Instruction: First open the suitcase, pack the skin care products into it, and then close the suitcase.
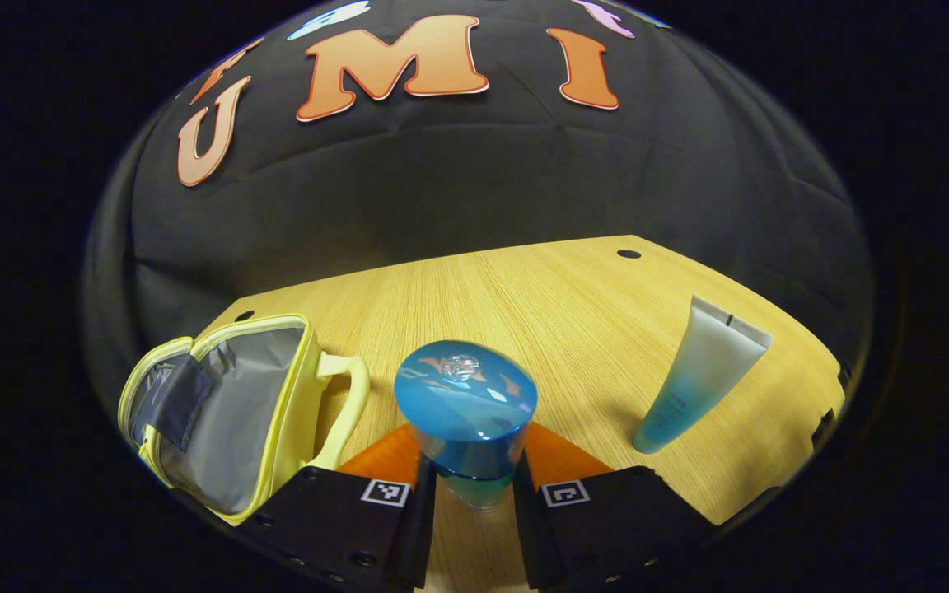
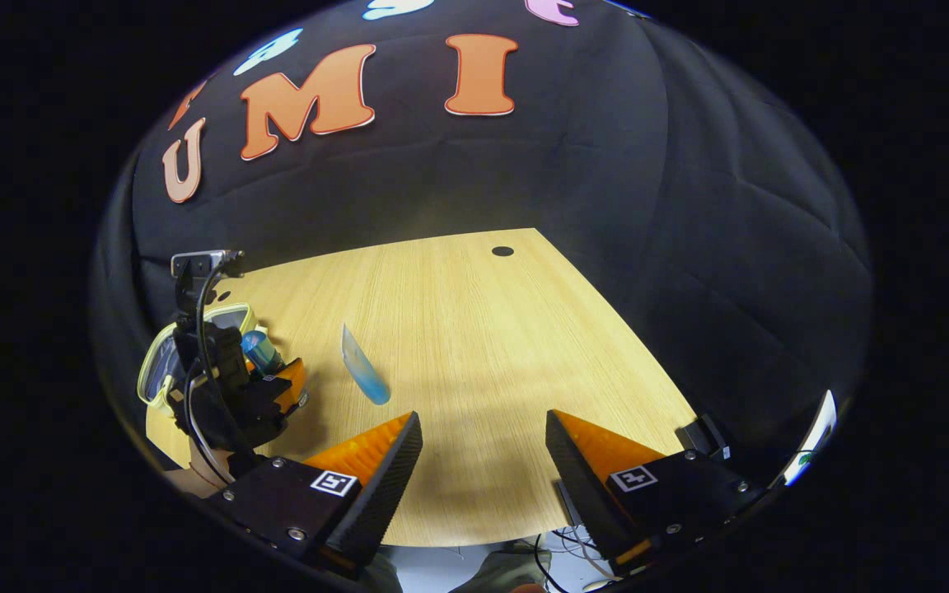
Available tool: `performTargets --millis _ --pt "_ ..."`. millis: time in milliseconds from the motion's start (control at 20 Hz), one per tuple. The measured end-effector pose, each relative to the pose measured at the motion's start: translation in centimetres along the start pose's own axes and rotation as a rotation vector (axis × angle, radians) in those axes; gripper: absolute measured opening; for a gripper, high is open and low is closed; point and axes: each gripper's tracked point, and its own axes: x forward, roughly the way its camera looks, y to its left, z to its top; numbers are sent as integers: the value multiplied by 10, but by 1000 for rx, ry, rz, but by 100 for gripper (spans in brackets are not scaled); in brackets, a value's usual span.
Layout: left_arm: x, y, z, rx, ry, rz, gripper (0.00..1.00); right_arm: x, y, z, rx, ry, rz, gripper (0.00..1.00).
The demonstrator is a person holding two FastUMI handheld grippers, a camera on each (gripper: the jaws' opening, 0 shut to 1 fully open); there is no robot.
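While left hand-held gripper (image 1: 474, 486) clamps one blue-capped bottle (image 1: 468, 420), right hand-held gripper (image 2: 483, 453) spread; one tube (image 1: 701, 375), one open yellow suitcase (image 1: 219, 412).

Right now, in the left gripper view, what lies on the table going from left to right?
Yellow suitcase, lying open → blue-capped bottle, held between the left hand-held gripper fingers → pale blue tube lying on the table.

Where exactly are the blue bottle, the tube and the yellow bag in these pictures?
blue-capped bottle (image 1: 466, 395), left gripper view, on its rounded blue cap.
tube (image 1: 701, 375), left gripper view, on the middle of its body, lying on the table.
yellow bag (image 1: 231, 412), left gripper view, on its grey lining, shown open.
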Motion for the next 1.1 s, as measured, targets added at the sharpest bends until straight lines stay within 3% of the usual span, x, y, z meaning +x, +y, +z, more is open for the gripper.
performTargets --millis 350,500,750,900,1100 --pt "-34 13 15 -42 42 -34 43 5 51 21 -19 -49 111 96" --pt "-60 21 34 -88 49 -73 39 13 82 28 -35 -56 181 96" --pt "-110 53 66 -141 37 -75 39 51 124 31 -157 -80 251 96" --pt "-139 76 75 -190 32 -51 38 81 134 15 -228 -33 269 96" --pt "-165 106 74 -182 29 9 39 115 135 -17 -285 84 268 96"
